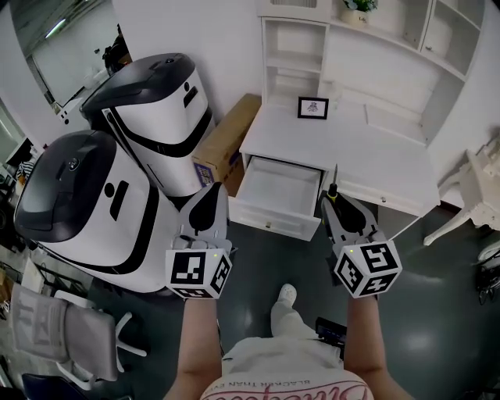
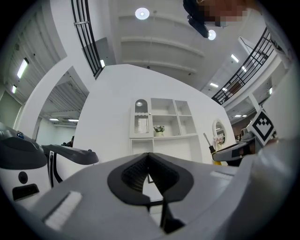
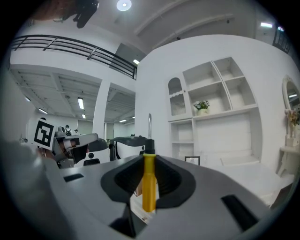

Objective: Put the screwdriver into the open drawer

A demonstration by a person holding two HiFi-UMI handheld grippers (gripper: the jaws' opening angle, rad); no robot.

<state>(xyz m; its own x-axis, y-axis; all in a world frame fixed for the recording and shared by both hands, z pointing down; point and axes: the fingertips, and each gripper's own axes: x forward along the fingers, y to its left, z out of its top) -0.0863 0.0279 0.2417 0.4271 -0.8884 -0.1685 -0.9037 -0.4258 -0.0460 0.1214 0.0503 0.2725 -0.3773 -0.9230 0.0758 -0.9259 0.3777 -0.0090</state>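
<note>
Screwdriver (image 3: 149, 187), yellow plastic handle upright, pinched in right gripper's (image 3: 150, 164) jaws; left gripper's (image 2: 149, 161) jaws pressed together; white drawer (image 1: 269, 220) open.

This looks like a large lab or showroom hall staged as a home study. A white tabletop (image 1: 312, 141) with an open drawer (image 1: 277, 191), a shelf unit (image 1: 295, 55), a framed picture (image 1: 312, 108) and a potted plant (image 1: 358, 6) stands on a dark glossy floor (image 1: 437, 312). Beside it are two big white-and-black robot-like machines (image 1: 156, 109), a cardboard box (image 1: 226, 144) and a grey office chair (image 1: 70, 336). Above, a balcony railing (image 3: 70, 47) and round ceiling lights (image 2: 142, 13) show a high, open building.
</note>
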